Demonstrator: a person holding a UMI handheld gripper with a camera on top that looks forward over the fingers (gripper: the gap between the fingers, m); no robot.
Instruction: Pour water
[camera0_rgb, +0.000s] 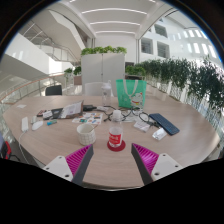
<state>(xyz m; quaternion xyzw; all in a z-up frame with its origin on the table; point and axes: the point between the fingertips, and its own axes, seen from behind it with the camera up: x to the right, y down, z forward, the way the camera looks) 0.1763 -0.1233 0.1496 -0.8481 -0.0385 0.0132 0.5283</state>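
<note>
Gripper: gripper (112, 158) hangs over the near edge of the table, fingers spread wide with nothing between the pads; both magenta pads (77, 158) face inward with bare tabletop in the gap.
Bottle: bottle (116, 128) stands upright just ahead of the fingers, slightly toward the right one, clear-bodied with a red label band; apart from both fingers.
Coaster: red coaster (117, 145) lies under the bottle, its rim showing around the base.
Cup: pale cup (86, 132) stands upright just left of the bottle, near it but not touching; whether it holds anything I cannot tell.
Table: round light wooden table (45, 150) carries everything, the bottle near its middle.
Bag: green bag (131, 93) stands behind the bottle, at the far side of the table.
Laptop: open laptop (70, 109) sits behind and left of the bottle, beyond the cup.
Phone: dark flat phone (165, 124) lies right of the bottle, toward the table's right rim.
Small items: several small things lie between the bottle and the phone, and more sit far left of the cup; too small to name.
Cabinet: white cabinet (103, 67) stands well behind the bag, with plants along its top.
Plants: tall green plants (185, 80) line the room right of the bag, beyond the table.
Chair: dark chair (53, 90) shows behind the table, left of the laptop.
</note>
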